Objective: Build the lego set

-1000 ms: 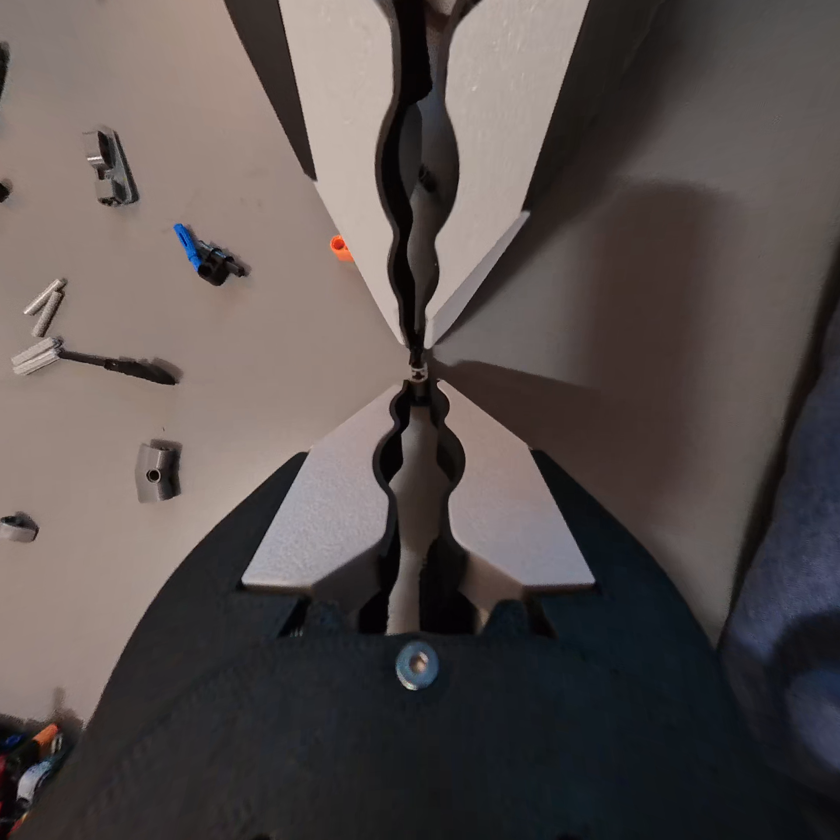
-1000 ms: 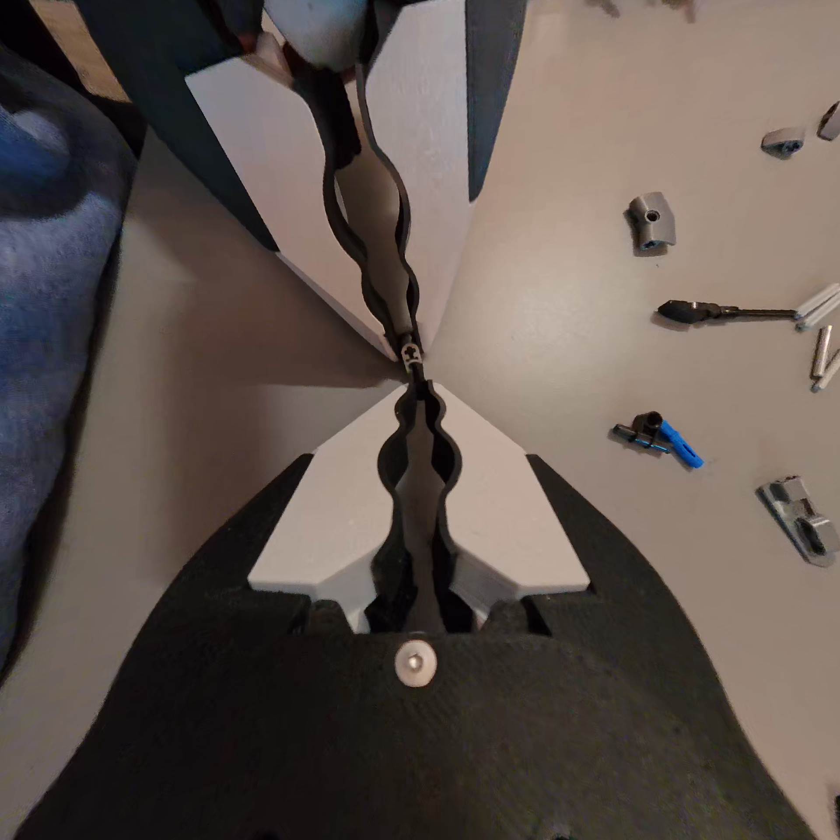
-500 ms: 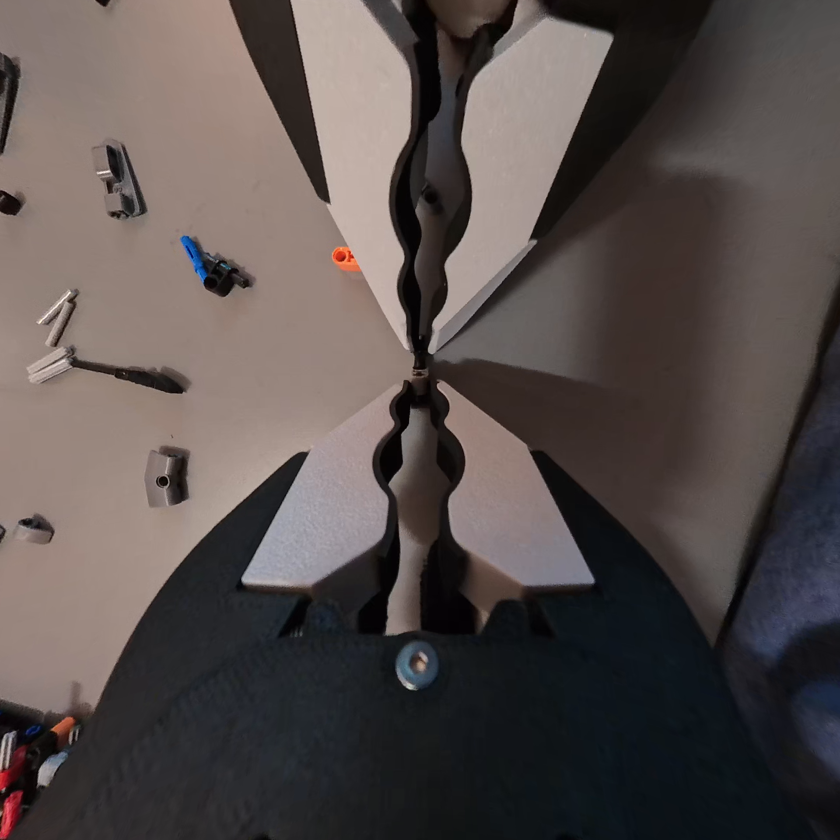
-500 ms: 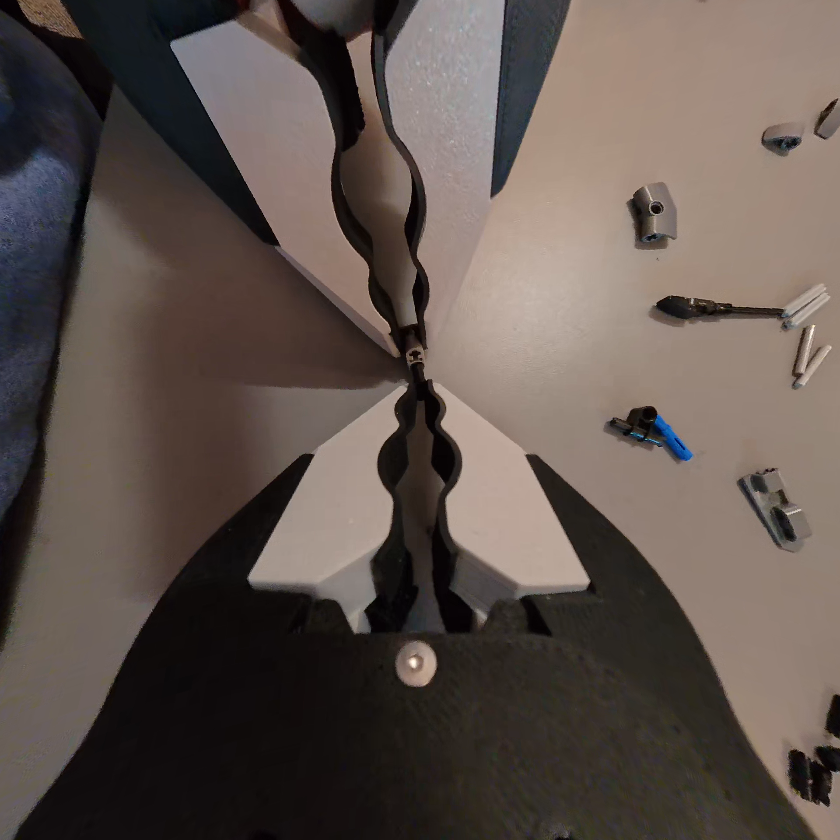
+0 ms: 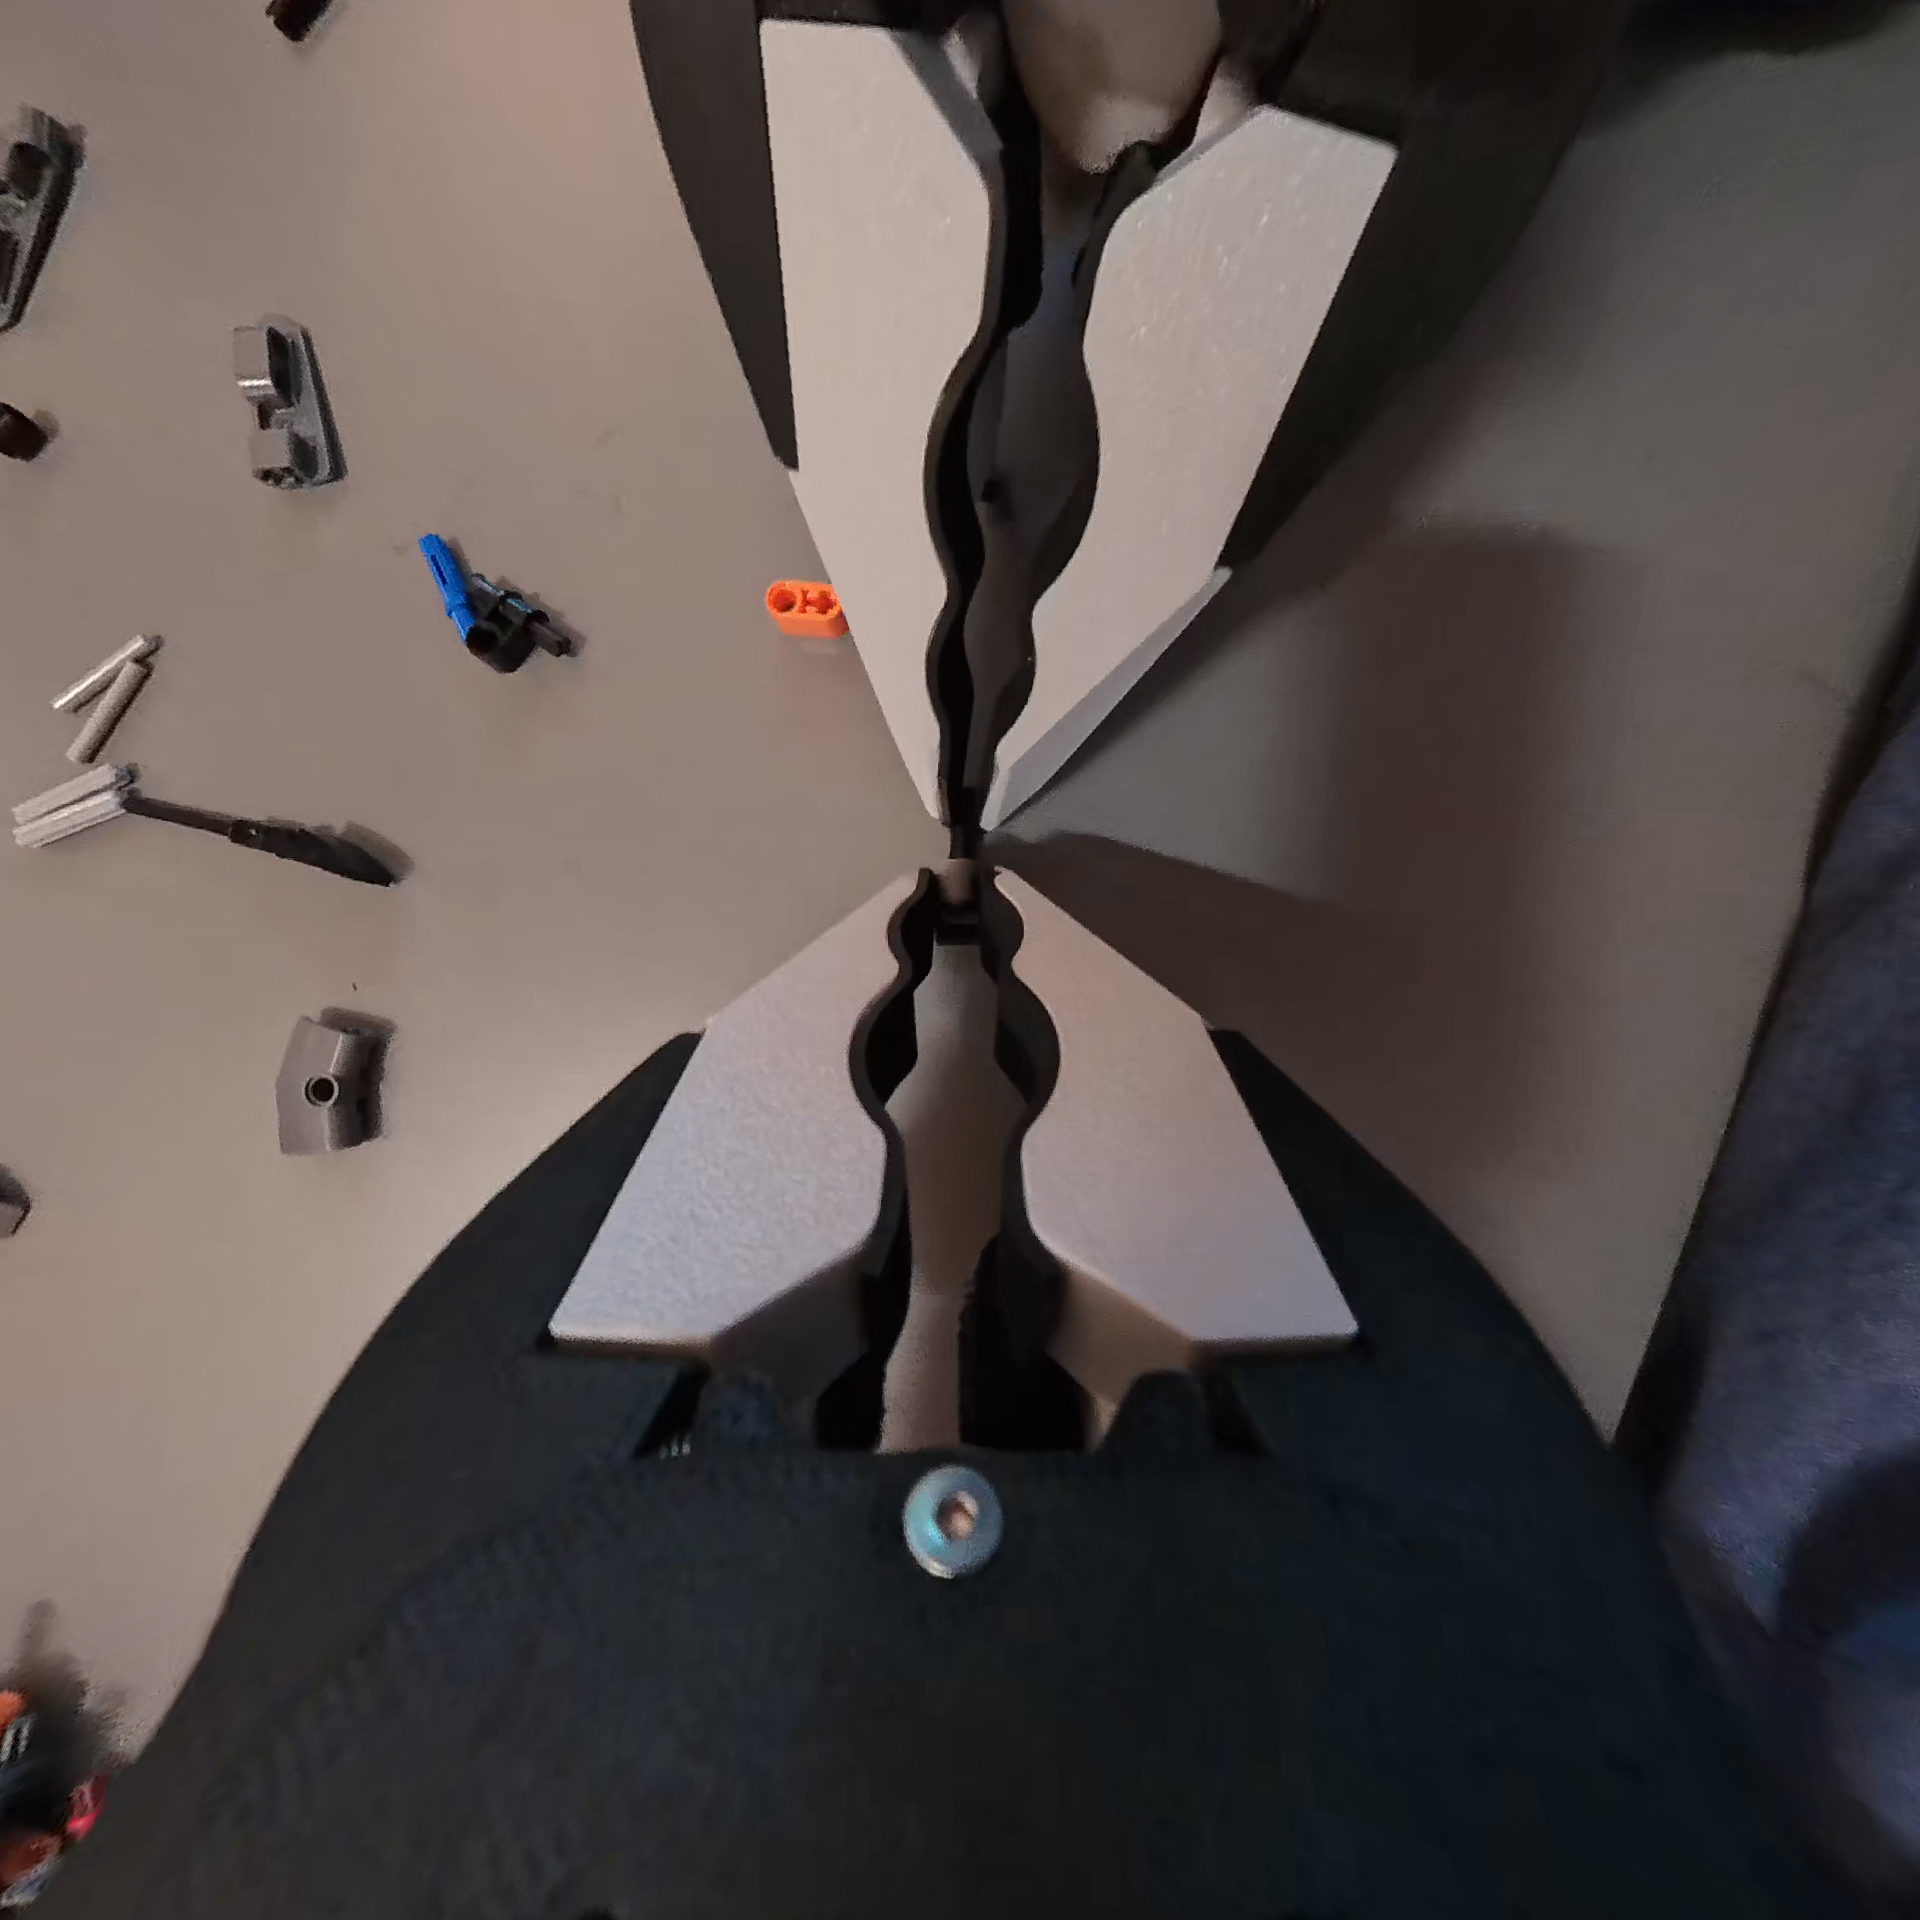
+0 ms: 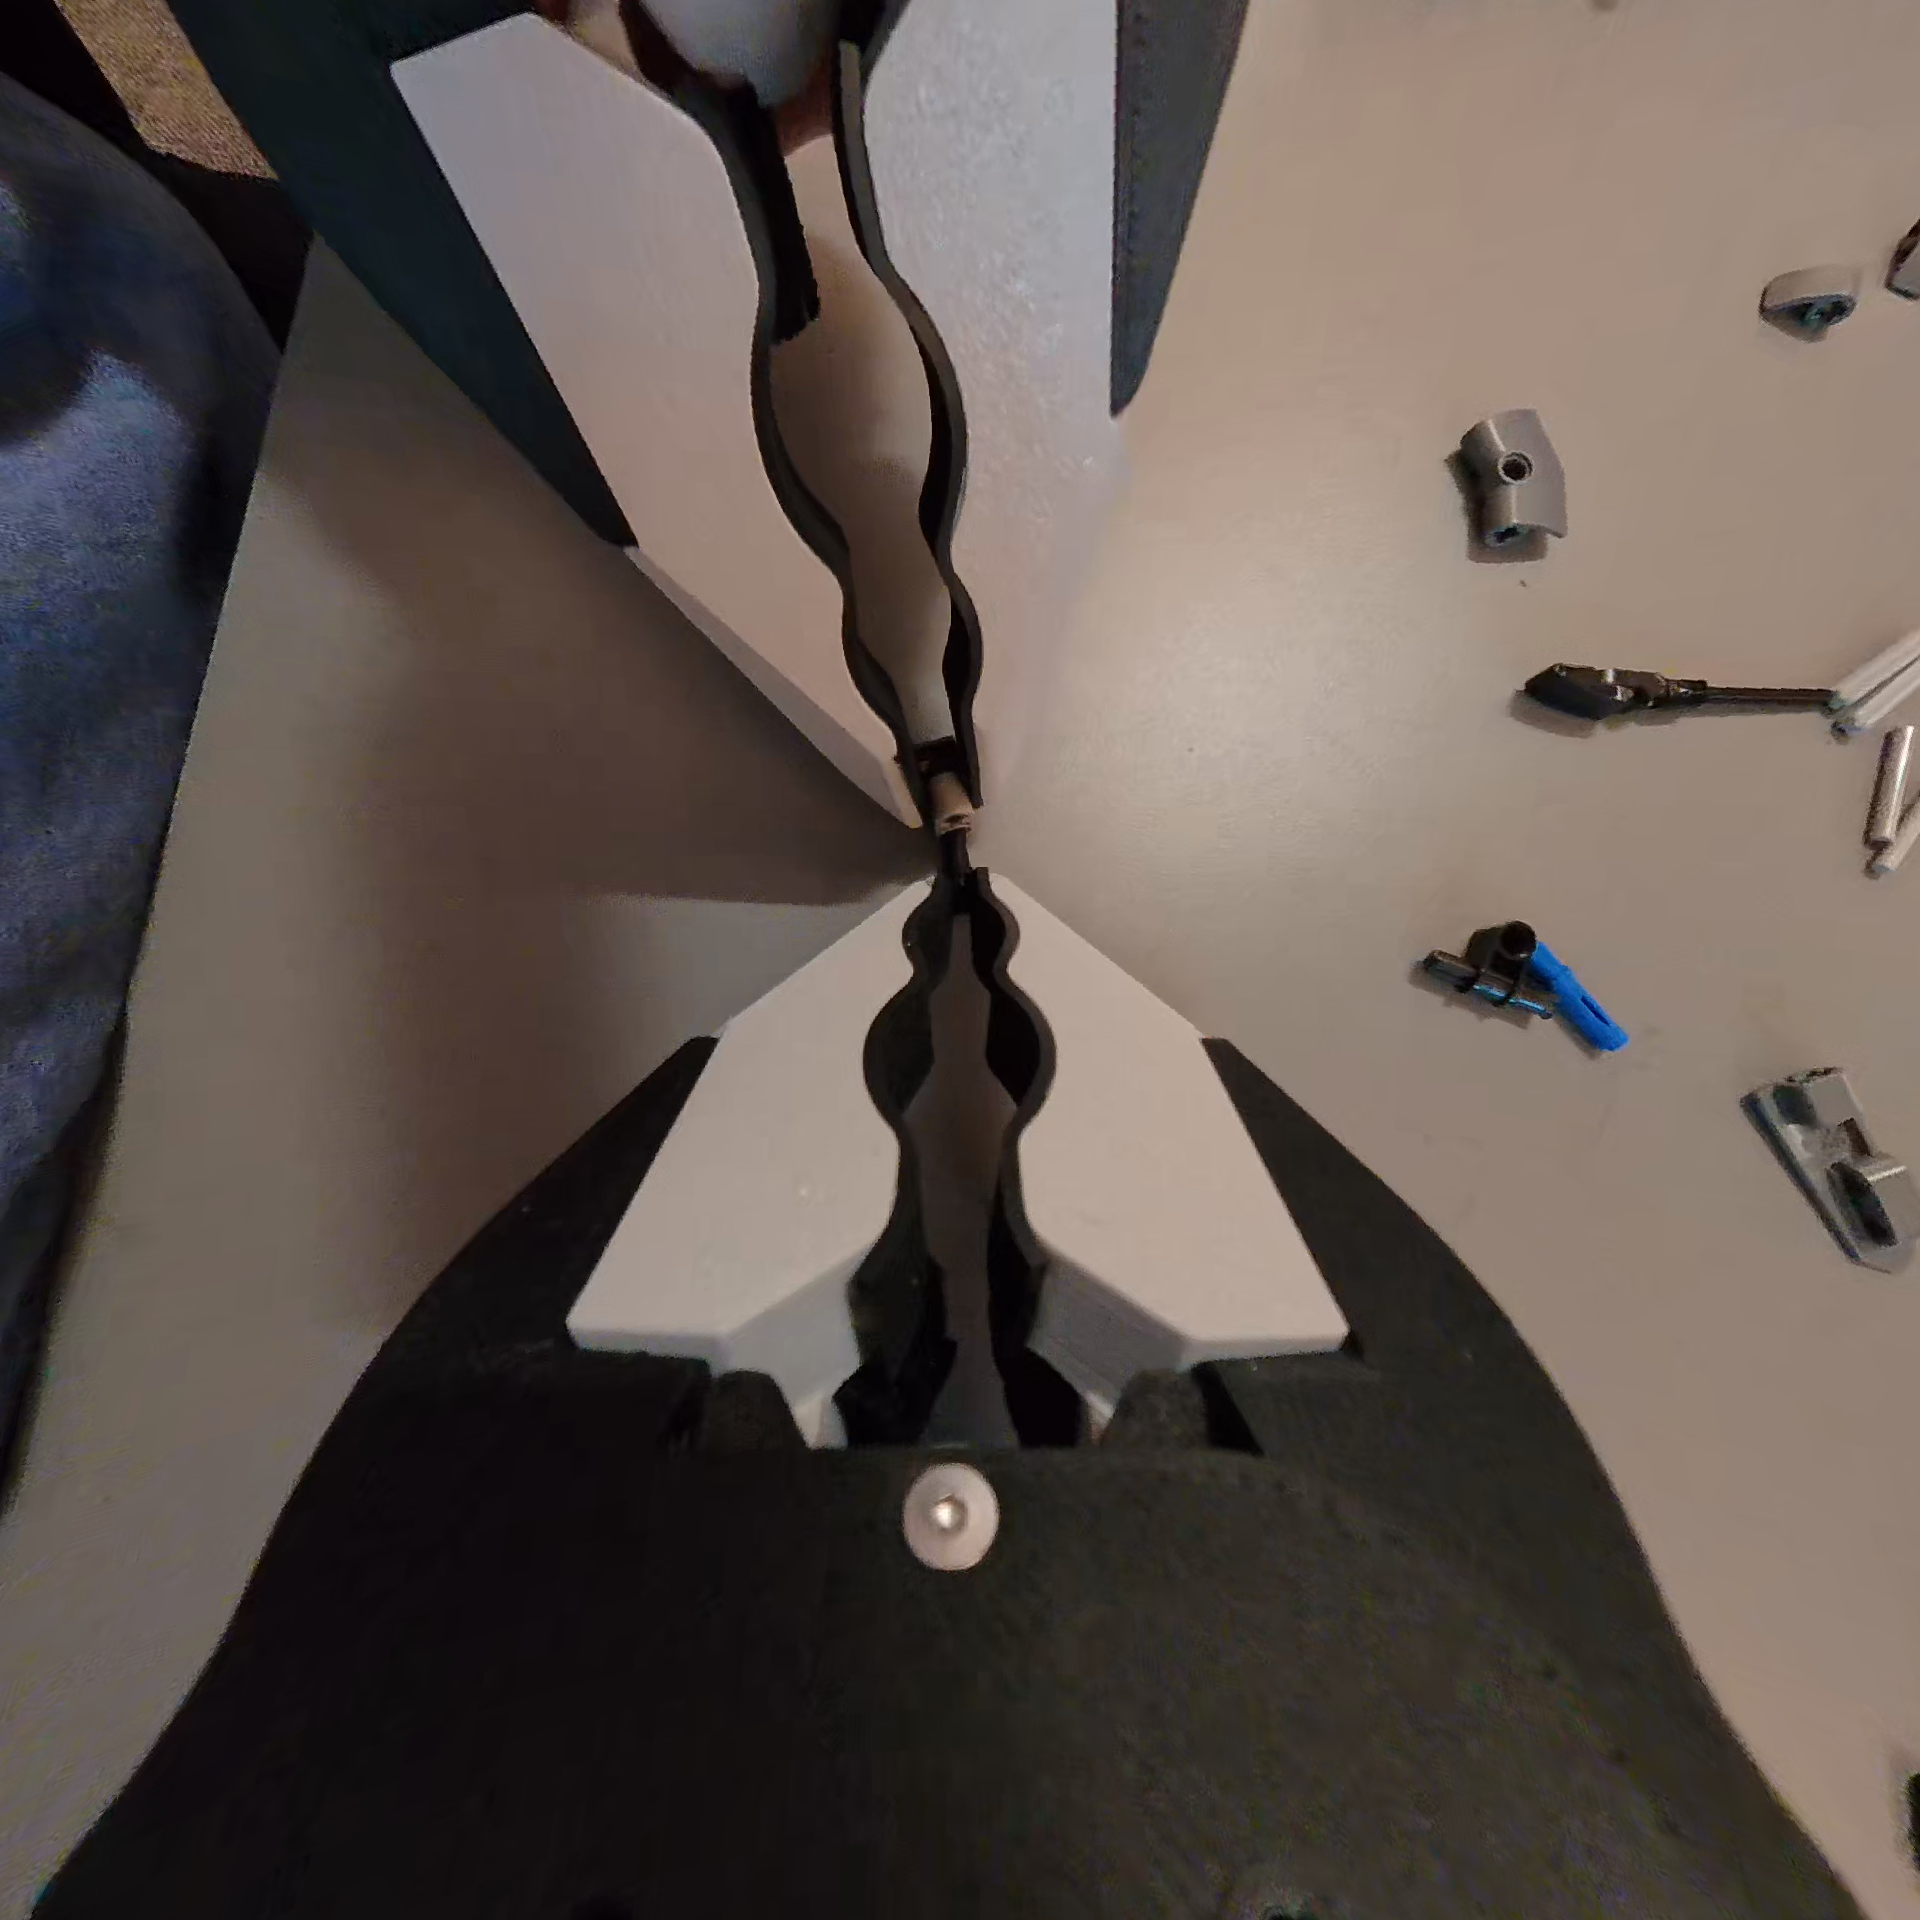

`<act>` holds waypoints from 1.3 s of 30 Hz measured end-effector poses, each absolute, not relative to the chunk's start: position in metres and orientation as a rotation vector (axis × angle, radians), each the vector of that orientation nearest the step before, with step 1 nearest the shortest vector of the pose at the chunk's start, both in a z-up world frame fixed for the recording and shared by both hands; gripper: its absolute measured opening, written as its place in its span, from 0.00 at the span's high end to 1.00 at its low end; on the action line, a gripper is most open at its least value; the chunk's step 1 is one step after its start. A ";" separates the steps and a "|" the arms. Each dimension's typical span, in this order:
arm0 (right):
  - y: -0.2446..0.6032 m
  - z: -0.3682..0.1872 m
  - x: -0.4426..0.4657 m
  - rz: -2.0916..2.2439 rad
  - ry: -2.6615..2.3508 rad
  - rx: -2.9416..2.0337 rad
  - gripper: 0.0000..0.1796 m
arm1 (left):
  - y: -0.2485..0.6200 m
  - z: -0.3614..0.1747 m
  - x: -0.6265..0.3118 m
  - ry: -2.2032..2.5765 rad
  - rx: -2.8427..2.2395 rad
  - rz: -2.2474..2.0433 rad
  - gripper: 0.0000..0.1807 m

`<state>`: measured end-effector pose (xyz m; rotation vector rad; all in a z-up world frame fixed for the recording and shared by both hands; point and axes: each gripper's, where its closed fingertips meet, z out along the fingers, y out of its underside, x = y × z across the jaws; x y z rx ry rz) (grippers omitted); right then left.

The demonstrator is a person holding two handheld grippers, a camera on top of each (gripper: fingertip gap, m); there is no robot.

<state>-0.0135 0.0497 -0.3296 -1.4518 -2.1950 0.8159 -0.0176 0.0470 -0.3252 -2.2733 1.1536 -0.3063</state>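
Observation:
My two grippers meet tip to tip above the beige table [image 5: 582, 935]. My left gripper [image 5: 956, 896] is shut on a small grey connector [image 5: 956, 906]. In the right wrist view this gripper [image 6: 940, 795] comes down from the top, and the connector [image 6: 951, 802] sticks out of its tips. My right gripper [image 6: 961, 885] is shut on a thin black pin [image 6: 954, 857] whose end meets the connector. In the left wrist view the right gripper [image 5: 966, 819] reaches in from the top.
Loose parts lie on the table: an orange beam [image 5: 805, 611], a blue and black pin assembly [image 5: 488, 613], a grey bracket [image 5: 289, 405], a curved grey piece [image 5: 327, 1086] and a black rod with grey axles [image 5: 260, 836]. Blue cloth [image 5: 1818, 1143] lies beyond the table edge. Both grippers' tips are close together, under 4 cm apart.
Both grippers stay shut and tip to tip. The connector has turned from showing its cross-holed end to showing its side. The table parts have shifted slightly in both views.

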 end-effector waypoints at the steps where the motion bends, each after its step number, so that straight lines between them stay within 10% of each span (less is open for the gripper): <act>1: 0.050 -0.330 -0.014 0.817 -2.194 -1.451 0.99 | 0.047 -0.325 -0.018 1.143 -2.268 -0.308 0.97; 39: 0.049 -0.329 -0.016 0.802 -2.146 -1.388 0.99 | 0.048 -0.326 -0.017 0.973 -2.143 -0.388 0.97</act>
